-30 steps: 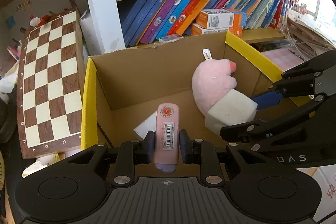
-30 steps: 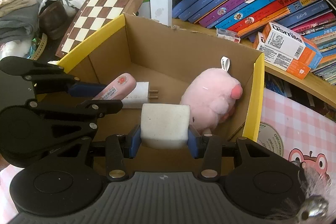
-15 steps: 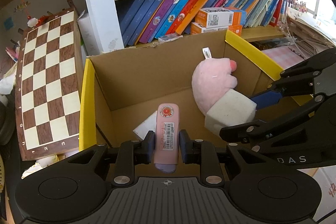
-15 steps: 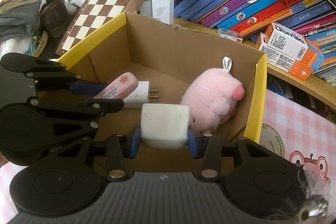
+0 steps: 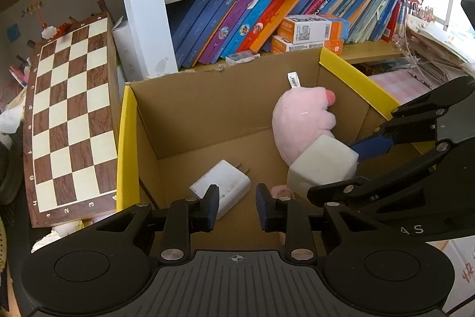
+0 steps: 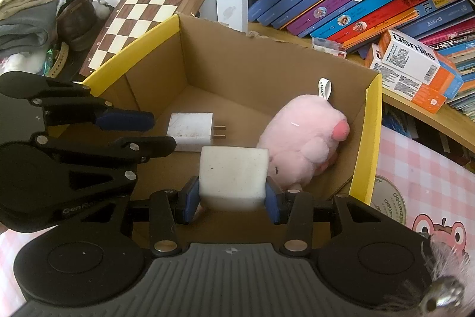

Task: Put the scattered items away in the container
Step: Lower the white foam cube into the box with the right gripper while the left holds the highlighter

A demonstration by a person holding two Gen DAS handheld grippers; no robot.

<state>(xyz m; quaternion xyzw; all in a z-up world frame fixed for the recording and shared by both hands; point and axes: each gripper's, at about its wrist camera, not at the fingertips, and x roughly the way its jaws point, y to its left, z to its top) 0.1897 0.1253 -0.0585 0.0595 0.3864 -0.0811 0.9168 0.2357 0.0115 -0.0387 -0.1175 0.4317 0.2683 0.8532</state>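
Left wrist: L gripper (image 5: 235, 207) opening, empty, over box (image 5: 128, 138).

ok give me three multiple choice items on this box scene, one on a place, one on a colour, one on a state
1. Where does the white charger lie?
A. on the chessboard
B. on the cardboard box floor
C. on the bookshelf

2. What colour is the plush toy?
A. pink
B. green
C. brown

3. What is the right hand-held gripper doing?
A. standing open and empty
B. pinching a book
C. holding a white foam block

Answers:
1. B, it lies flat on the box floor with its prongs toward the plush.
2. A, its body is pale pink with a darker pink spot.
3. C, the blue pads press on both sides of the block.
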